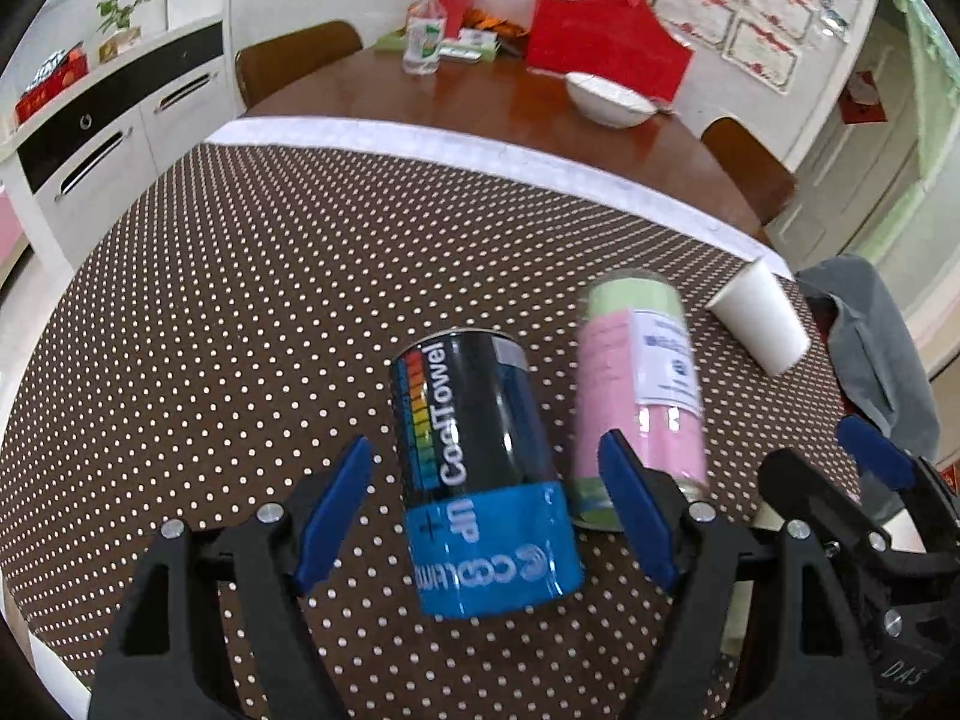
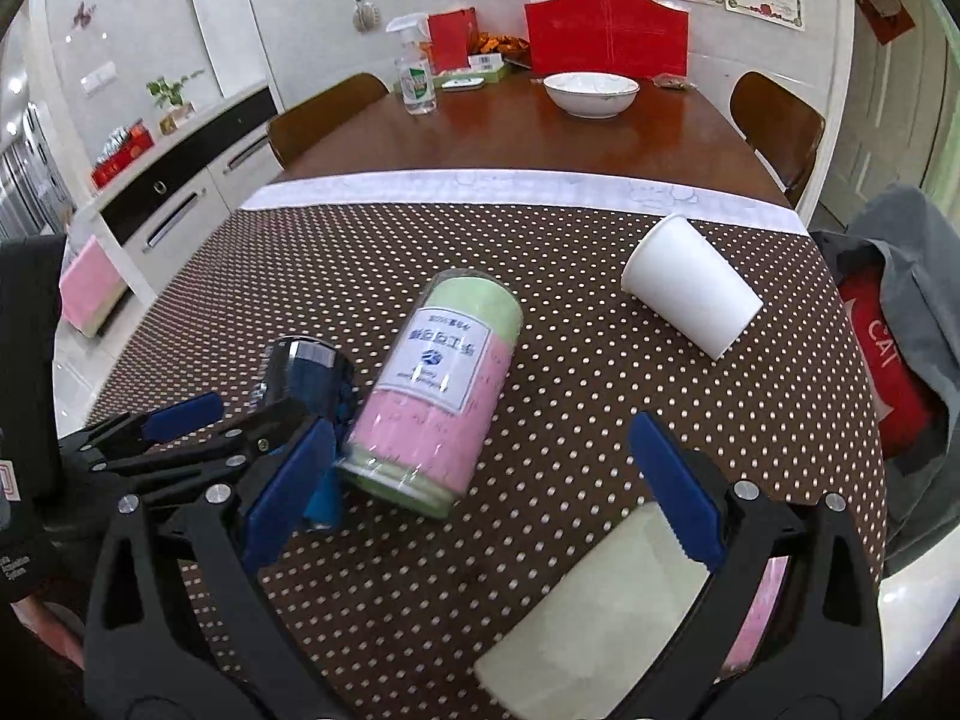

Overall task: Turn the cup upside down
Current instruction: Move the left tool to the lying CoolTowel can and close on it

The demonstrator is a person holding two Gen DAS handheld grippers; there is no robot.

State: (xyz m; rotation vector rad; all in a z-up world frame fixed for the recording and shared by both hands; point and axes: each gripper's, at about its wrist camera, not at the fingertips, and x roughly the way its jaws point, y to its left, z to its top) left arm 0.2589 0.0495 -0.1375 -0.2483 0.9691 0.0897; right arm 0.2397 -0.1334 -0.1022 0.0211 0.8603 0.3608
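Note:
A white paper cup (image 2: pixel 690 294) lies on its side on the dotted tablecloth, far right; it also shows in the left wrist view (image 1: pixel 759 315). My left gripper (image 1: pixel 486 516) is open, its blue pads on either side of a black and blue "CoolTowel" can (image 1: pixel 480 474) that lies on the cloth, not touching it. My right gripper (image 2: pixel 486 492) is open and empty, near a pink and green canister (image 2: pixel 438 390) lying on its side. The cup is well beyond both grippers.
A pale green and pink sponge block (image 2: pixel 600 618) lies under the right gripper. A grey cloth over a red bag (image 2: pixel 900 324) sits at the right table edge. A white bowl (image 2: pixel 591 93), spray bottle (image 2: pixel 414 81) and red boxes stand on the far wooden table.

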